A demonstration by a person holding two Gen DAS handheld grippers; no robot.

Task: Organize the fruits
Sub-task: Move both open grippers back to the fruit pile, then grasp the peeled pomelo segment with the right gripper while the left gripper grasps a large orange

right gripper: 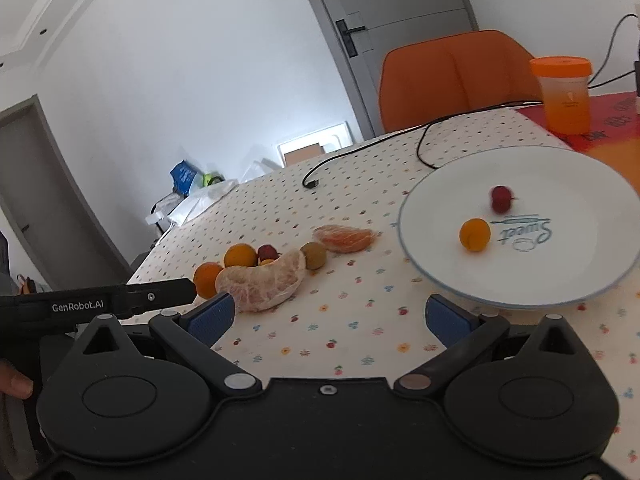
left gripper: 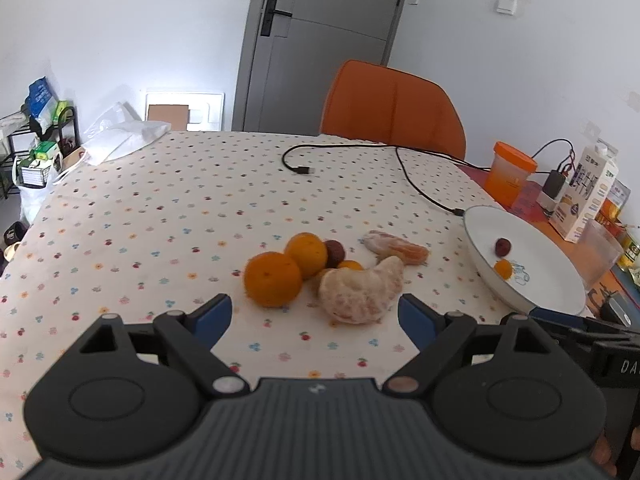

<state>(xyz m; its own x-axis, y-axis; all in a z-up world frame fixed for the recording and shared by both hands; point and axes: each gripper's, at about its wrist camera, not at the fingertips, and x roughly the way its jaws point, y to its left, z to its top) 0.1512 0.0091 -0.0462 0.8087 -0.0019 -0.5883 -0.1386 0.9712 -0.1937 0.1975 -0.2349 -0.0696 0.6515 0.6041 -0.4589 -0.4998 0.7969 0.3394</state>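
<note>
Table: dotted cloth (left gripper: 140, 220), fruit pile mid-table.
Left tool (left gripper: 316, 314): spread, empty, just short of peeled orange half (left gripper: 360, 294).
Right tool (right gripper: 328, 314): spread, empty, near plate (right gripper: 560, 280).
Grip tip: soft flesh, so close gently, low on the piece.
Plate contents: small orange fruit (right gripper: 475, 234), red fruit (right gripper: 501, 198).
Farther: whole oranges (left gripper: 273, 279), second peeled piece (left gripper: 396, 249).

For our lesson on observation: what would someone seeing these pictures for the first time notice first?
The cluster of fruit mid-table on the flower-dotted white tablecloth: two whole round oranges, and in front a pale peeled citrus half. To its right, a white round plate holds a small orange fruit and a small dark red fruit. Behind the table stands a bright orange chair.
</note>
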